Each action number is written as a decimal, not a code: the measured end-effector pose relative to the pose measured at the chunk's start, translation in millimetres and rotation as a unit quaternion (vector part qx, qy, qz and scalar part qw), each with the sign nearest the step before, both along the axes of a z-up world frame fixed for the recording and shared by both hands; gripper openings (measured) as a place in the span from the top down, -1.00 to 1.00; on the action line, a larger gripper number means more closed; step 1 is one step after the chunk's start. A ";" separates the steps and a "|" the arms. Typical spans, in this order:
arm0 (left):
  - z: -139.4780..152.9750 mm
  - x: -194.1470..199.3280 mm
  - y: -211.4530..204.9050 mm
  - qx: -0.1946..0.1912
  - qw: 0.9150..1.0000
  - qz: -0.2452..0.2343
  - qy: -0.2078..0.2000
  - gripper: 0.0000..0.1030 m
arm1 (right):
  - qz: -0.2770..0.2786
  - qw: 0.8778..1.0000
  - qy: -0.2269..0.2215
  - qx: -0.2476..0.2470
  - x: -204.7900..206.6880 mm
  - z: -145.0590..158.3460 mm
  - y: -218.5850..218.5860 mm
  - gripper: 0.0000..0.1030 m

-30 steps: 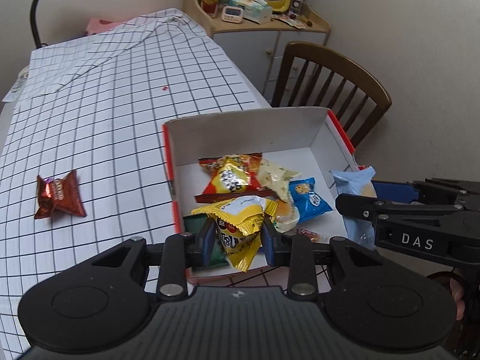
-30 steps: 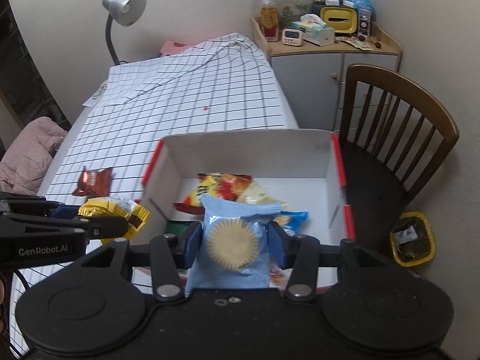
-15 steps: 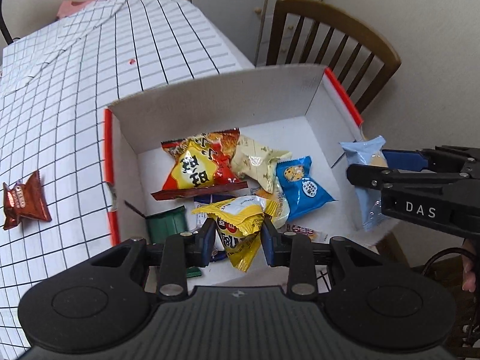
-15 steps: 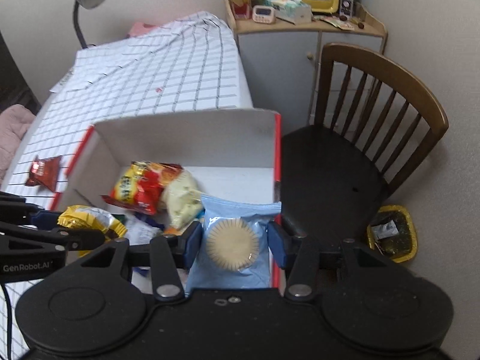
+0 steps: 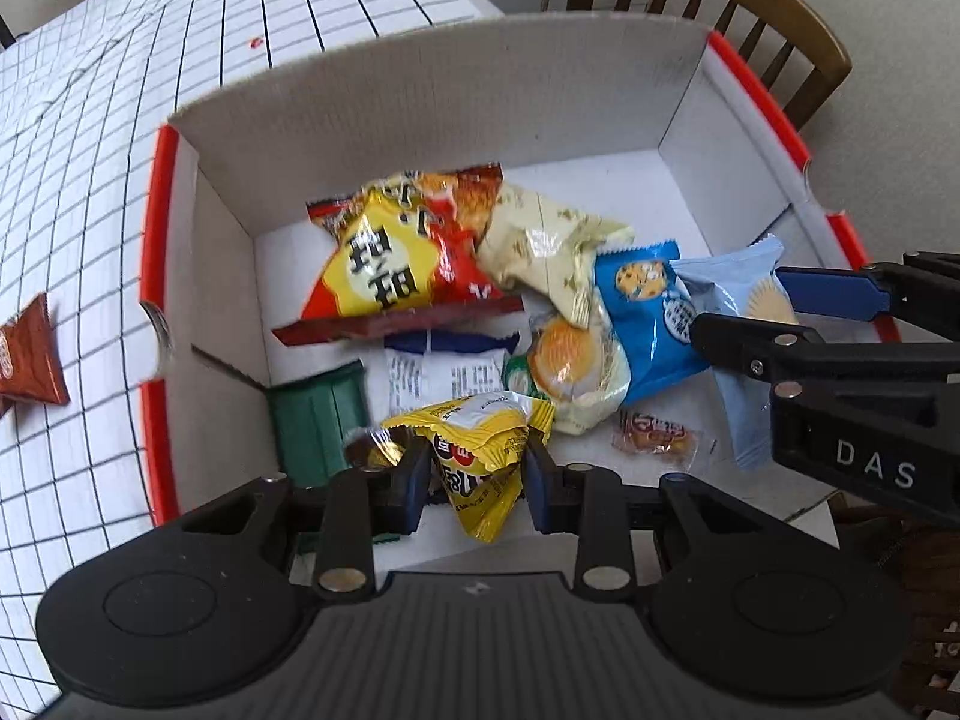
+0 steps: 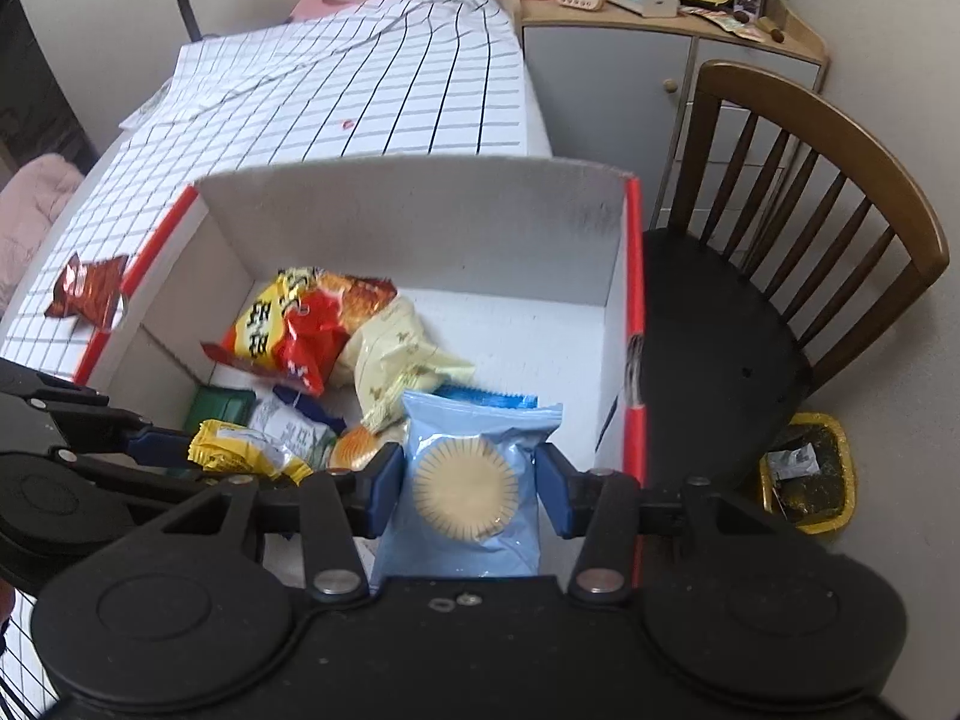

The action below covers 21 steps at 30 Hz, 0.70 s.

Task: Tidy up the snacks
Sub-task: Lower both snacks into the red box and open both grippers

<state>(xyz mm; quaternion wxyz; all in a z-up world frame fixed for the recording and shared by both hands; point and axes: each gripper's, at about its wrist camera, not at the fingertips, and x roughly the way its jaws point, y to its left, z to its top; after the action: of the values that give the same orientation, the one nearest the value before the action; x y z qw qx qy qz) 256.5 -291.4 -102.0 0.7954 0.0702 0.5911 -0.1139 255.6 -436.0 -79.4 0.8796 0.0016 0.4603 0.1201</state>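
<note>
Left wrist: left gripper [image 5: 479, 471] is clamped on a yellow pack [image 5: 480, 444], low over the box [image 5: 420, 96] at 6 o'clock.

Right wrist: right gripper [image 6: 465, 489] pinches a blue pack [image 6: 465, 480] above the box's 5 o'clock corner.

Looks like drop-off time; next, let go of both inside.

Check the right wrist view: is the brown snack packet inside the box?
No, the brown snack packet lies on the checked tablecloth, outside the box's red-edged left wall.

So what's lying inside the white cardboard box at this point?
Inside the box: a red-and-yellow chip bag, cream packet, blue cookie packet, green packet, a small wrapped candy and others, overlapping. Whatever lies beneath the pile and the held packets is hidden.
</note>
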 end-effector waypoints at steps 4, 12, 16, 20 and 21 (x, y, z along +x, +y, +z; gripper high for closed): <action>-6.5 -2.0 -0.7 -0.002 1.000 0.003 -0.001 0.38 | 0.007 1.000 -0.003 -0.007 -1.5 -1.4 4.6 0.10; -6.2 -6.5 0.1 -0.007 1.000 0.010 -0.009 0.37 | 0.006 1.000 0.003 -0.010 -2.8 -1.5 5.6 0.07; 0.1 -10.9 1.0 -0.012 1.000 0.010 -0.019 0.35 | 0.006 1.000 0.002 -0.006 -6.1 1.1 4.4 -0.01; 11.0 -17.6 2.3 -0.009 0.999 0.010 -0.036 0.13 | 0.007 1.000 -0.004 0.002 -13.1 7.8 2.8 -0.11; 13.2 -19.2 3.2 -0.009 0.999 0.011 -0.039 0.11 | 0.008 1.000 -0.006 0.003 -15.1 9.8 2.7 -0.12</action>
<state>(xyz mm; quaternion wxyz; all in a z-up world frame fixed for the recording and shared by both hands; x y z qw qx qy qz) 237.3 -288.2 -88.8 0.8197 0.0612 0.5593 -0.1075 240.5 -433.3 -69.7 0.8814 -0.0006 0.4545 0.1284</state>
